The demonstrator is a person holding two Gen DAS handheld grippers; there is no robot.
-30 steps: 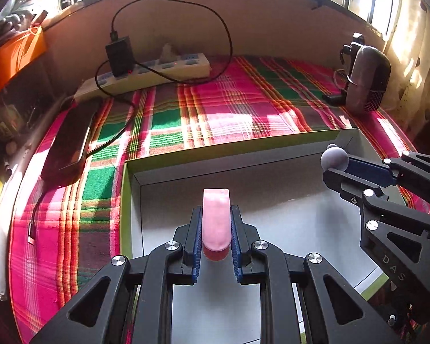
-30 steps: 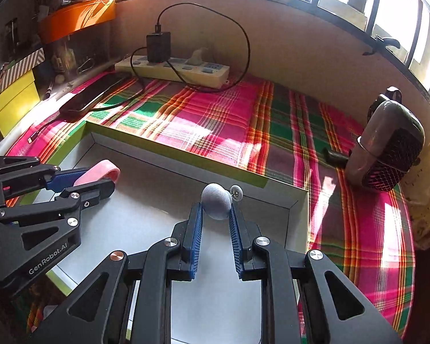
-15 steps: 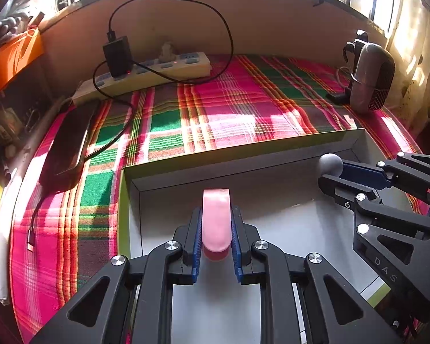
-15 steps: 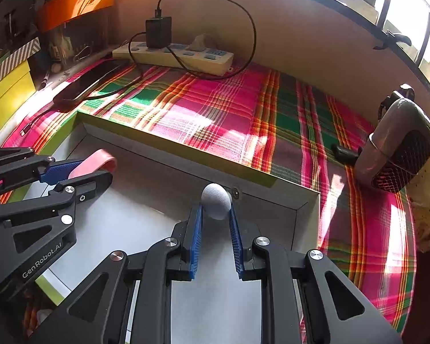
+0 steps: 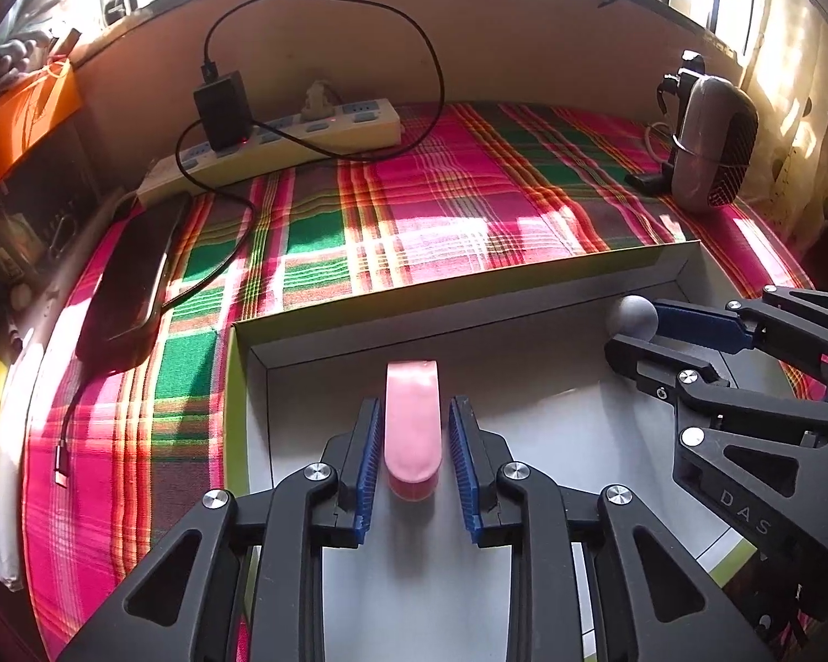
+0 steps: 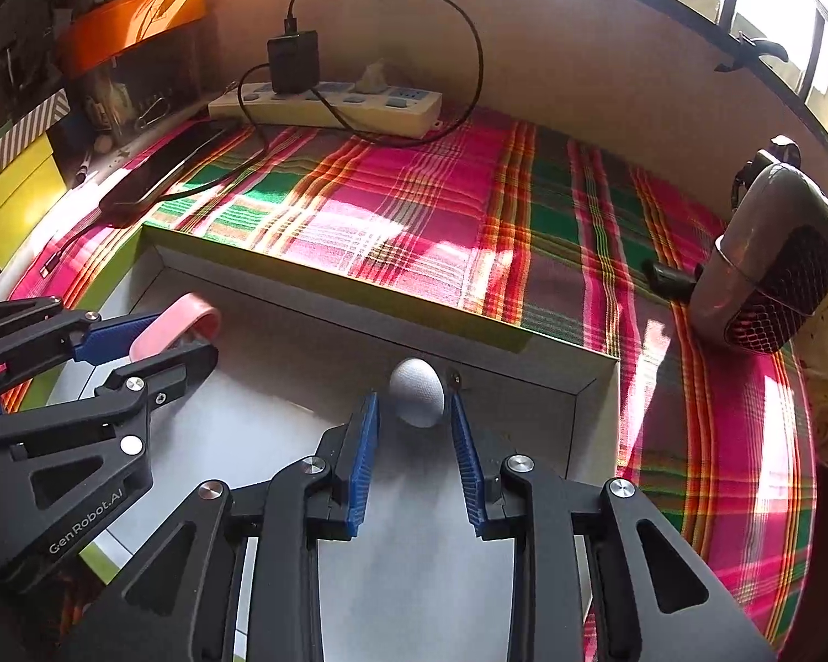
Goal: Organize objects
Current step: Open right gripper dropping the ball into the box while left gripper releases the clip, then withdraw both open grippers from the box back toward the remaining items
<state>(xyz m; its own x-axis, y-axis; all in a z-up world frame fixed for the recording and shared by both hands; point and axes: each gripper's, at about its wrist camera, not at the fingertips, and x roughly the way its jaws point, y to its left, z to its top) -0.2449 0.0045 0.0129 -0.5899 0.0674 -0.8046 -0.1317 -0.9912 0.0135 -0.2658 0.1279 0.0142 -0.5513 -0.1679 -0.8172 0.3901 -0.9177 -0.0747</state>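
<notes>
Two views. Left wrist: left gripper (image 5: 414, 463) over the white box (image 5: 524, 298), jaws opening, gaps showing beside the pink band (image 5: 412, 430) between them. Right wrist: right gripper (image 6: 414, 463) near the box's far corner, jaws opening, grey ball (image 6: 417, 400) loose between the pads, on the box floor.

Box wall (image 6: 325, 298) hems both tongs — floor behind bare.
</notes>
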